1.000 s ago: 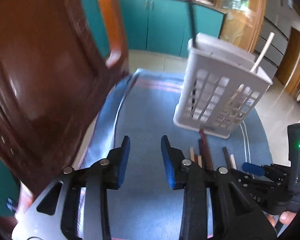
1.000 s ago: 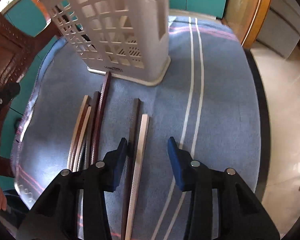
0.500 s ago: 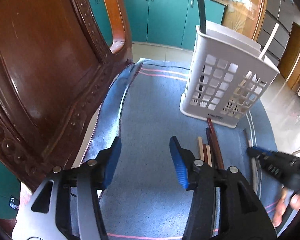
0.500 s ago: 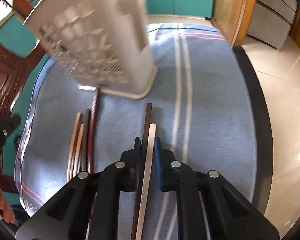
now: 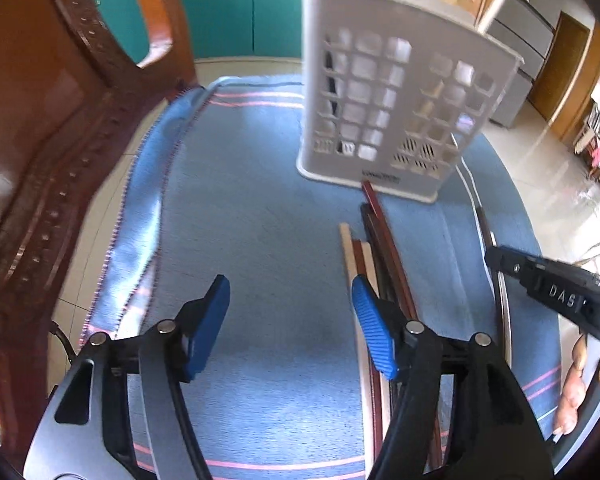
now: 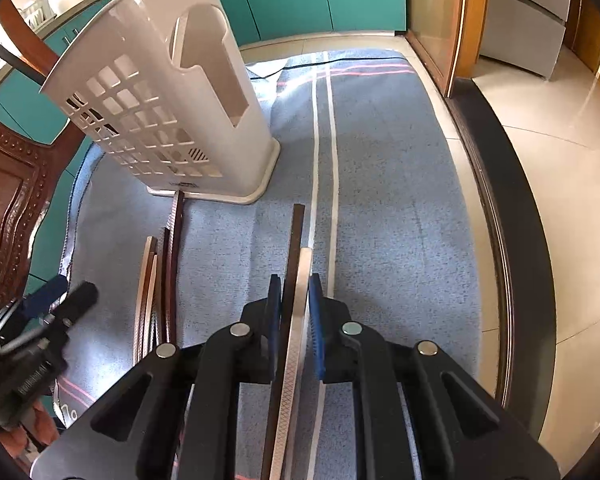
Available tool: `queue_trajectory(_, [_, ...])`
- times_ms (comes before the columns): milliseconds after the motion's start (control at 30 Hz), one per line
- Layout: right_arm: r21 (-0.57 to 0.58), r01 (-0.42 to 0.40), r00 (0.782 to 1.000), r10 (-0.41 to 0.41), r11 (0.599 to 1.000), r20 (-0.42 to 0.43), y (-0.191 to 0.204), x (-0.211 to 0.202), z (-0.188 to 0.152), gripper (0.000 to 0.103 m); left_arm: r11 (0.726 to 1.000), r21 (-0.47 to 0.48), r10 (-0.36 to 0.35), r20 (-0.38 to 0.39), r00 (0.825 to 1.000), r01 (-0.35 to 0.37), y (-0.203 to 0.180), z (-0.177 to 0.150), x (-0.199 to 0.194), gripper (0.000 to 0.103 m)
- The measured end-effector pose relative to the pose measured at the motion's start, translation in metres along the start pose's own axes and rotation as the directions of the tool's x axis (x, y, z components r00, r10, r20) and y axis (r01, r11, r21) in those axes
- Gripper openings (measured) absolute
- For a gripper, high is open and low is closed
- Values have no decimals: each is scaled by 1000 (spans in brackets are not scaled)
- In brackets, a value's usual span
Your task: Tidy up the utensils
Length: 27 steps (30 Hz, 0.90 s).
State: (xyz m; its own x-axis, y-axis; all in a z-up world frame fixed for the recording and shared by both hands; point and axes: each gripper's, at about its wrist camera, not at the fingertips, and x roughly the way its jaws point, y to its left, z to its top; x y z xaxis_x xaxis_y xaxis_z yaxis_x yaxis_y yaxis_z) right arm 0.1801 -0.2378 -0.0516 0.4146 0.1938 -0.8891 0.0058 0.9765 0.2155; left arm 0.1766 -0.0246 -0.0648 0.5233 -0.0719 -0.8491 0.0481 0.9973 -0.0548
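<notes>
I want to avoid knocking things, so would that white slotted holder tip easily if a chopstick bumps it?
Probably. The white holder stands tall on a narrow base, looks like thin, light plastic, and sits on soft blue cloth; a push near its rim would likely tip it.

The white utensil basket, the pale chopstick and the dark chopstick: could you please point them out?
white utensil basket point(image 6: 148, 120), right wrist view, latticed side wall.
pale chopstick point(image 6: 303, 276), right wrist view, upper shaft.
dark chopstick point(image 6: 295, 236), right wrist view, upper shaft.

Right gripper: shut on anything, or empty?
Shut on two chopsticks. The right gripper has its blue pads pressed against a dark chopstick and a pale chopstick, side by side between them.
</notes>
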Motion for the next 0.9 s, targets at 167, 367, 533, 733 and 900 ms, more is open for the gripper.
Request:
queue_trajectory(167, [-3, 3, 1000, -3, 1000, -17, 2, 2, -4, 14, 999, 20, -50, -41, 998, 51, -13, -6, 10, 69])
queue_trajectory(367, [-8, 4, 1000, -4, 1000, -26, 5, 6, -4, 14, 995, 76, -53, -71, 996, 58, -29, -17, 18, 75])
queue_trajectory(533, [-12, 7, 999, -8, 1000, -32, 7, 8, -4, 14, 994, 108, -19, -82, 996, 28, -38, -28, 24, 70])
queue_trajectory(733, [-20, 6, 999, -7, 1000, -35, 10, 9, -4, 14, 990, 121, -60, -85, 995, 70, -38, -30, 16, 29])
queue_trajectory(900, [-22, 0, 1000, -1, 1000, -30, 11, 6, -5, 14, 990, 30, -135, -112, 984, 140, -14, -22, 12, 25])
